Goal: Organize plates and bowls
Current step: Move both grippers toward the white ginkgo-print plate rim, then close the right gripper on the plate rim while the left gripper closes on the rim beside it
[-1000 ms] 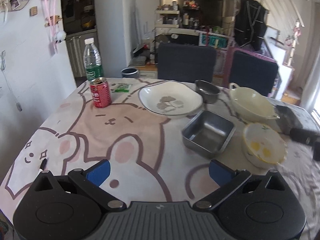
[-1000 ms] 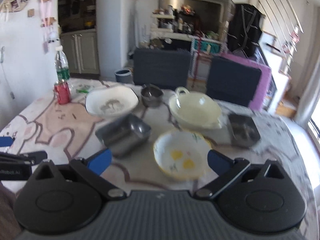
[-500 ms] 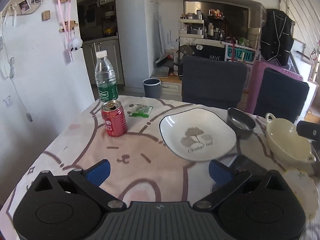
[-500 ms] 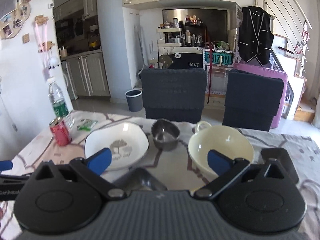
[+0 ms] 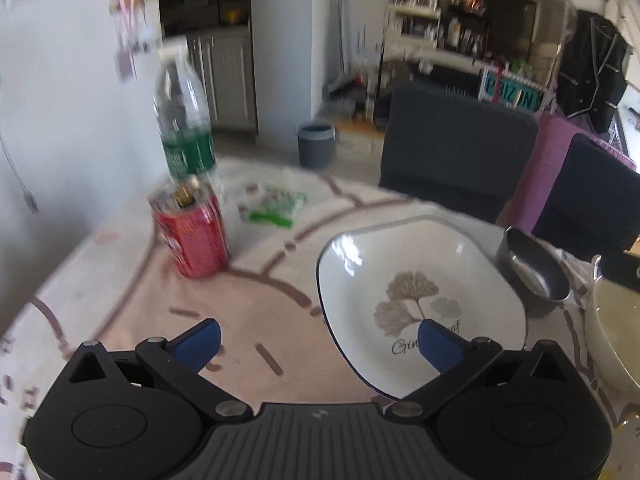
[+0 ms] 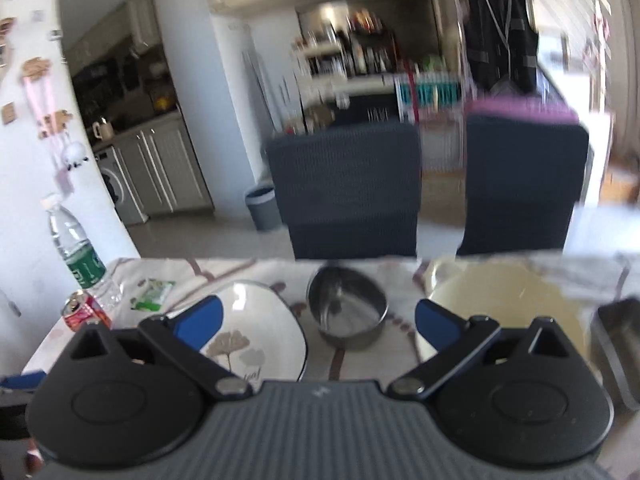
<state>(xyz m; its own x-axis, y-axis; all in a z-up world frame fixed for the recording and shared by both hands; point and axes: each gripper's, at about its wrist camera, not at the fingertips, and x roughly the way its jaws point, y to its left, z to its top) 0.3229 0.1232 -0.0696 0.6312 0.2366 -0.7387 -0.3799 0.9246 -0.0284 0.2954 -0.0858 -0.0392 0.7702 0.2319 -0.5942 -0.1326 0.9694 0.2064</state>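
A white square plate (image 5: 404,280) with a leaf print lies on the table, just ahead of my left gripper (image 5: 318,340), which is open with its right finger over the plate's near rim. To the plate's right stand a small steel bowl (image 5: 534,272) and a cream bowl (image 5: 616,328). In the right wrist view the same white plate (image 6: 256,320), steel bowl (image 6: 346,306) and cream bowl (image 6: 504,296) lie ahead of my open right gripper (image 6: 318,318), the steel bowl between its fingers in line of sight. Nothing is held.
A red can (image 5: 192,236), a water bottle (image 5: 184,132) and a green packet (image 5: 276,206) stand at the table's left. A steel container (image 6: 618,344) sits at the far right. Two dark chairs (image 6: 348,188) stand behind the table with the rabbit-print cloth (image 5: 132,292).
Both grippers have moved forward over the table towards the far dishes. The square steel tray and the yellow-flowered bowl have dropped out of view beneath them. Both stay open.
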